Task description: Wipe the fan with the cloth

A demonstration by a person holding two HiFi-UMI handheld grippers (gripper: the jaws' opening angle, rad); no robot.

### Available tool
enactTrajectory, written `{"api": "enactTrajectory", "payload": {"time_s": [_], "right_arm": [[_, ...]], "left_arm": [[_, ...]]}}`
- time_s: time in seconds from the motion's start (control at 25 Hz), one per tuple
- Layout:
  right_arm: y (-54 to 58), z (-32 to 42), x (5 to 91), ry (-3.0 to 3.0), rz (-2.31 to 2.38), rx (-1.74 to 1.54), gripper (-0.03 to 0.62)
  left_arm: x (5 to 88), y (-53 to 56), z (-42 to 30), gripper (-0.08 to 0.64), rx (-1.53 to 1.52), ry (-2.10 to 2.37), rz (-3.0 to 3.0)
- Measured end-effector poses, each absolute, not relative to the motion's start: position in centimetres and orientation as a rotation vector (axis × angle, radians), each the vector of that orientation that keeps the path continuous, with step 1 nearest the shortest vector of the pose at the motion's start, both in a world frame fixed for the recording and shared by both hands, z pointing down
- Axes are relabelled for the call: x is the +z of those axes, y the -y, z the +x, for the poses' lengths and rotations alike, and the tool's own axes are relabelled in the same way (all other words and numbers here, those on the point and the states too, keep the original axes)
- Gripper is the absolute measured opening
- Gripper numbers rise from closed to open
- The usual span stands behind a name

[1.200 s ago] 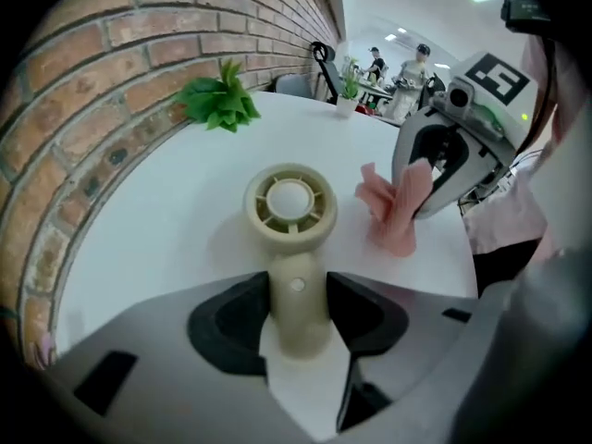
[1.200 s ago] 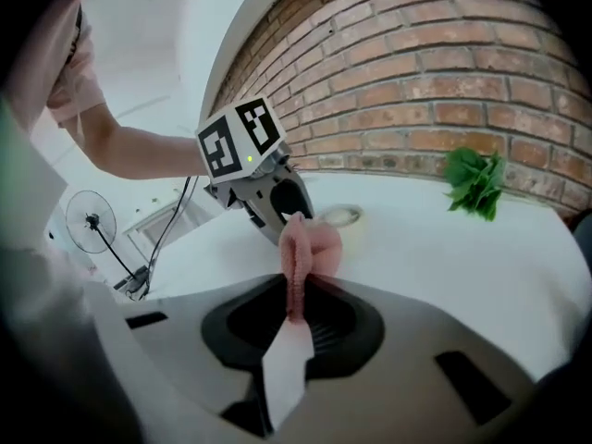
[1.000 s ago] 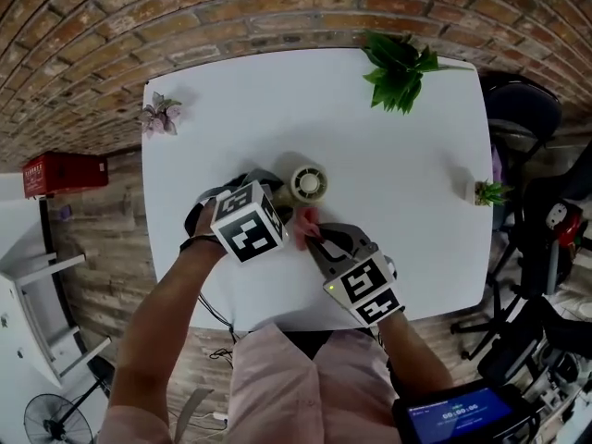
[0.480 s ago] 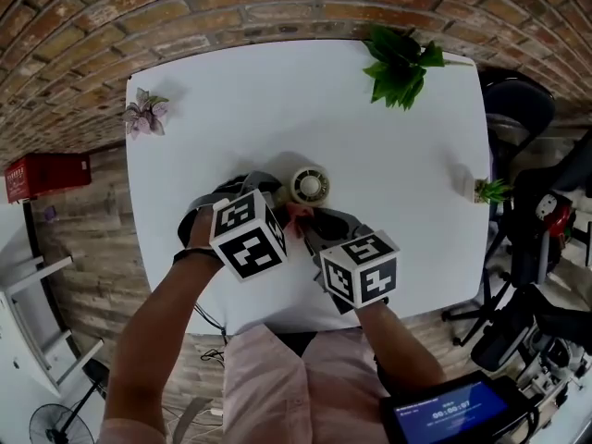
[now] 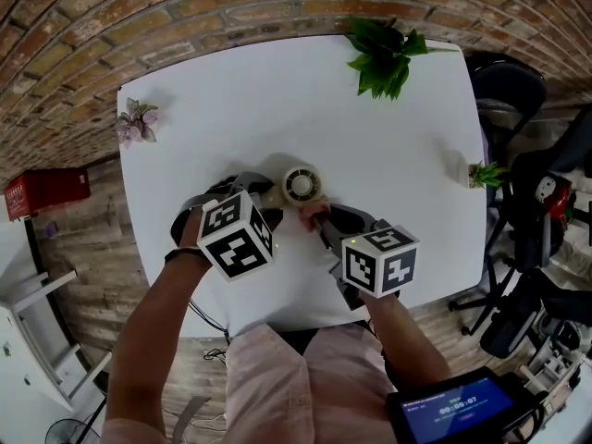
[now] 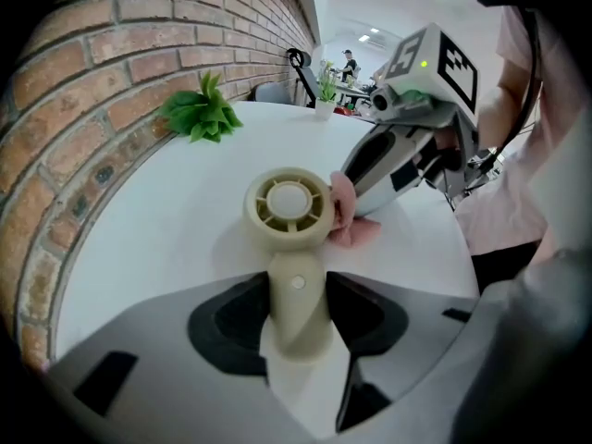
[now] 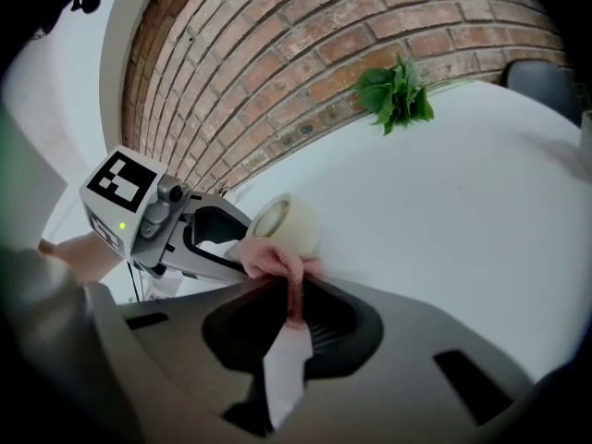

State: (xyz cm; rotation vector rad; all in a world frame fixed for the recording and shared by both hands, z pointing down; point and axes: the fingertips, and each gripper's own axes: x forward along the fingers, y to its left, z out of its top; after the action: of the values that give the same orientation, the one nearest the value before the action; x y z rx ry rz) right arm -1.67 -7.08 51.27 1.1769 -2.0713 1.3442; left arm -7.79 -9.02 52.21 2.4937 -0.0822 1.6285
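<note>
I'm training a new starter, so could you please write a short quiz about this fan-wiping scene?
1. True or false: the left gripper is shut on the handle of the small cream plastic fan.
2. What does the right gripper hold? A) crumpled pink cloth B) blue sponge C) nothing
3. Fill in: the leafy green plant lies on the white table beside the ___ wall.
Key: 1 true; 2 A; 3 brick.

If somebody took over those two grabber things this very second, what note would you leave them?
Left gripper: shut on the handle of the fan, over the white table.
Right gripper: shut on the pink cloth, pressed against the side of the fan's head.
Done: cloth brought to the fan; how much is wiped, cannot tell.
Left: wipe the rest of the fan.
</note>
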Motion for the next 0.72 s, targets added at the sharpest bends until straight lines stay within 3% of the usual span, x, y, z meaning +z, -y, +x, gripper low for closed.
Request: {"api": "enactTrajectory", "payload": {"time_s": [0.72], "right_arm": [[7.8,2.3,51.1,2.058,1.279,1.330,0.043]], "left_arm": [[52.4,8.2,-7.2,0.199,1.869,-0.245,2.548]]}}
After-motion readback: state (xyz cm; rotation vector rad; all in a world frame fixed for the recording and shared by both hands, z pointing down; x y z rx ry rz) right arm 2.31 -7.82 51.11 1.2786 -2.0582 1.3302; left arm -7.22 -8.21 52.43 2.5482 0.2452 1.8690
